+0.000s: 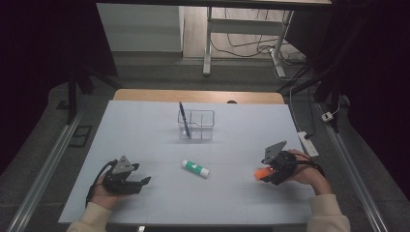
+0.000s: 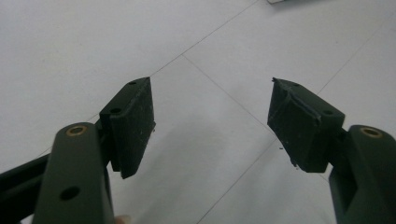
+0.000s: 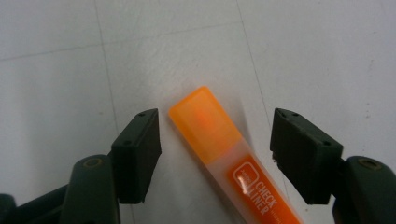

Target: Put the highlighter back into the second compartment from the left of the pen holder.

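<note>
Straddling orange highlighter, right gripper fingers spread, gaps both sides.

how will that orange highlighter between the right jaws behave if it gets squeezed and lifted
The orange plastic highlighter with a translucent cap looks rigid, so it probably won't flex under the right hand-held gripper, whose jaws stand open on either side. Its smooth glossy body may slip a little. It seems flattish, so rolling on the white table is unlikely, and it is probably light.

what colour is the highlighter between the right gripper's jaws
Orange, with a translucent orange cap; the highlighter shows best in the right gripper view.
</note>
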Available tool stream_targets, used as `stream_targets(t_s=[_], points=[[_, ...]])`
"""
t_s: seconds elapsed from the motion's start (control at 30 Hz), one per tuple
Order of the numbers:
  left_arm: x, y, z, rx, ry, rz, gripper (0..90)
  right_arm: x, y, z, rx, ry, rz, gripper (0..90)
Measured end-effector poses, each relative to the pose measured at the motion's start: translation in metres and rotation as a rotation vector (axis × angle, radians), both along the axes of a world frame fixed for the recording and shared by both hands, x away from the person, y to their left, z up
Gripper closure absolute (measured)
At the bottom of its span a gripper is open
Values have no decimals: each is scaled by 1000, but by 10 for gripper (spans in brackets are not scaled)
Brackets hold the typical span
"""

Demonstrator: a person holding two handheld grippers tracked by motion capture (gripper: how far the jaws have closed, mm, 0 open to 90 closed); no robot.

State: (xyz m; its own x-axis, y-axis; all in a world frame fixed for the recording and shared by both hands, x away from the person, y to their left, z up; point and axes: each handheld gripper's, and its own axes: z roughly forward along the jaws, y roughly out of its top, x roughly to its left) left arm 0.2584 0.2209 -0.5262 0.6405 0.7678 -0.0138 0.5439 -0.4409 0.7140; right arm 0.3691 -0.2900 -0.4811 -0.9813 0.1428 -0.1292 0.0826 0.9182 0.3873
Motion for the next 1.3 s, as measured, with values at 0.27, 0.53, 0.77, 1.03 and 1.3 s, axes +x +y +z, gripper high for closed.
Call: stream_targets(t_s=[0.27, 0.53, 0.77, 1.03, 1.3], points=[[0, 0, 0, 0, 0, 2, 317, 3, -2, -5, -34, 13, 23, 408], [0, 0, 0, 0, 3, 1, 316, 3, 2, -8, -63, 1, 55, 498], [1, 0, -1, 8, 8, -6, 316, 5, 0, -11, -44, -2, 98, 639], [0, 1, 0, -1, 6, -3, 316, 2, 2, -8, -23, -11, 98, 641], [1, 0, -1, -5, 7, -5, 316, 2, -4, 3, 72, -20, 17, 642]])
